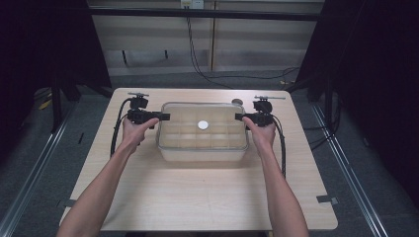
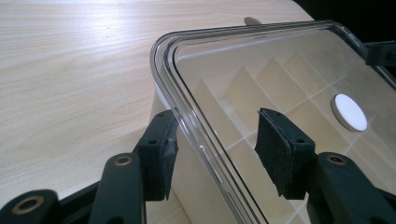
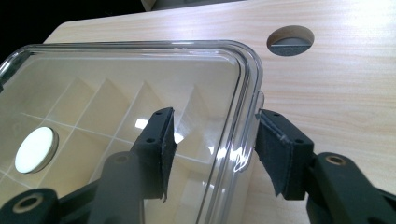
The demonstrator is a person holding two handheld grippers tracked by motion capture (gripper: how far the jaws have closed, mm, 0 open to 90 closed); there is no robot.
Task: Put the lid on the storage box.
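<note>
1. Black padded fingers point(image 2: 161, 154) of the left gripper point(image 2: 215, 154) are seen parted, straddling the rim of the clear lid point(image 2: 261, 74) without pressing on it.
2. Right gripper point(image 3: 212, 151) fingers point(image 3: 280, 154) are likewise held apart astride the opposite rim.
3. Compartmented box point(image 1: 202, 150), lid on, is placed at mid-worktop point(image 1: 197, 197) between both grippers.
4. White disc point(image 1: 203, 125) is noted at the lid's centre.

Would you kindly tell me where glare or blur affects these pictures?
High view: dark surroundings, slightly soft, with the table evenly lit. Left gripper view: sheen on the wood, near jaws blurred. Right gripper view: bright glints on the clear lid near its rim.
</note>
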